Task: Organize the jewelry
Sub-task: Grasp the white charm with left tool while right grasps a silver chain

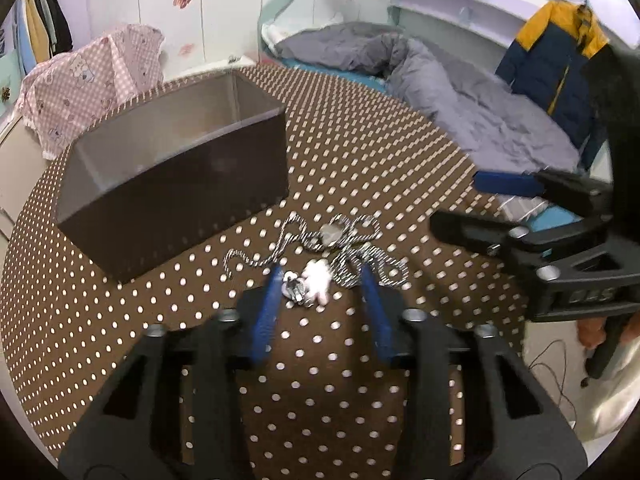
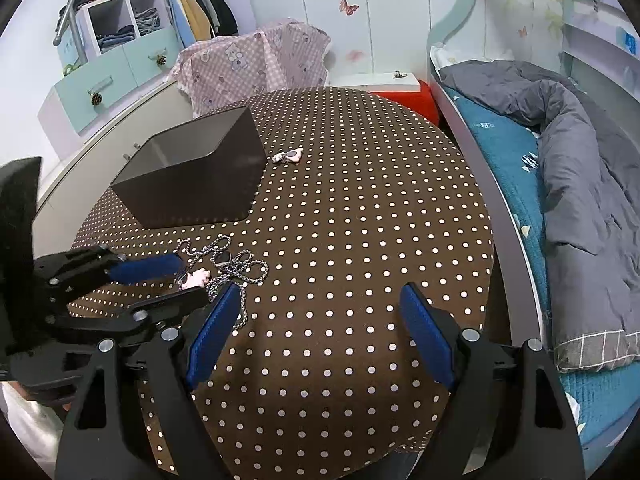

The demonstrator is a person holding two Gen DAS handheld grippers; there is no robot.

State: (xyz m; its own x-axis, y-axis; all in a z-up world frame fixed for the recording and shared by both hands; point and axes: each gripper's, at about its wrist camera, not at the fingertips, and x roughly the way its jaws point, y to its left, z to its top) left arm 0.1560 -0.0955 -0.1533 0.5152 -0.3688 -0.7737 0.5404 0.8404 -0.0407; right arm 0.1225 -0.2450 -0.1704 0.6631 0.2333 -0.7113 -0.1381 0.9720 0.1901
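A silver chain necklace (image 1: 320, 246) lies tangled on the dotted brown table (image 1: 360, 160), in front of a dark open box (image 1: 172, 168). A small white charm with a metal clasp (image 1: 314, 282) lies between the tips of my open left gripper (image 1: 322, 276), which sits low over it. In the right wrist view the left gripper (image 2: 188, 280) straddles that charm (image 2: 197, 278) beside the chain (image 2: 236, 266). My right gripper (image 2: 316, 300) is open and empty, right of the chain. A second pink charm (image 2: 289, 156) lies beside the box (image 2: 192, 176).
A bed with a grey duvet (image 2: 580, 184) runs along the table's right side. A pink patterned cloth (image 2: 256, 64) covers something behind the box. Drawers and shelves (image 2: 116, 52) stand at the back left. A yellow and navy jacket (image 1: 560, 64) hangs by the bed.
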